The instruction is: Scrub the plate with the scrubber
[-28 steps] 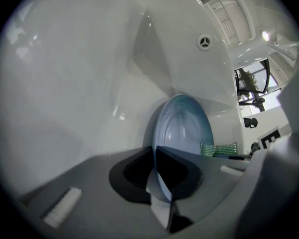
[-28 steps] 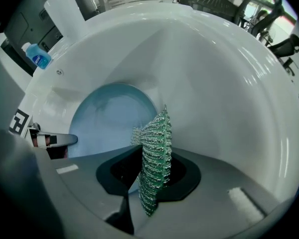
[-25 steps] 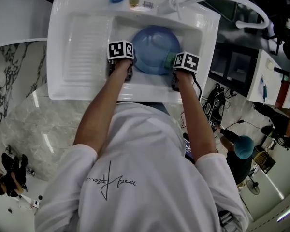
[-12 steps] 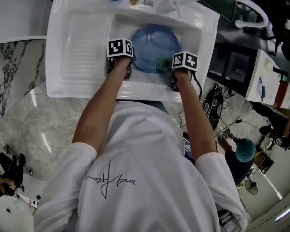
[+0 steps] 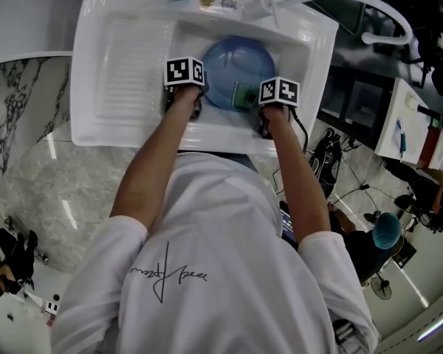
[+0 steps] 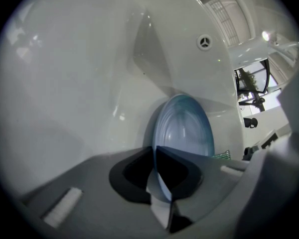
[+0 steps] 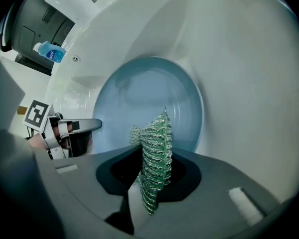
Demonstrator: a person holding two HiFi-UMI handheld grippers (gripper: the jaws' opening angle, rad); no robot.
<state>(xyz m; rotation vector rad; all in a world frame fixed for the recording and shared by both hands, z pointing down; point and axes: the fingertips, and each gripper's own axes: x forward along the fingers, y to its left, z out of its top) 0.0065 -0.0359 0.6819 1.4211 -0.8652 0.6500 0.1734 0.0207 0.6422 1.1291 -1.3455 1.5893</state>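
Blue plate (image 5: 240,59) gripped by left tool (image 6: 155,156); right tool (image 7: 150,164) clamps scrubber (image 7: 157,133), seemingly against it.

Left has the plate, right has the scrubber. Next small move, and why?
Probably press the scrubber onto the plate and sweep toward its centre. The right gripper is shut on the scrubber at the plate's near-right part. The left gripper clamps the rim, steadying it in the sink. Most of the face lies beyond the scrubber.

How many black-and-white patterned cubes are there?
2. One cube rides the left gripper at the blue plate's left edge; the other cube rides the right gripper at its right edge.
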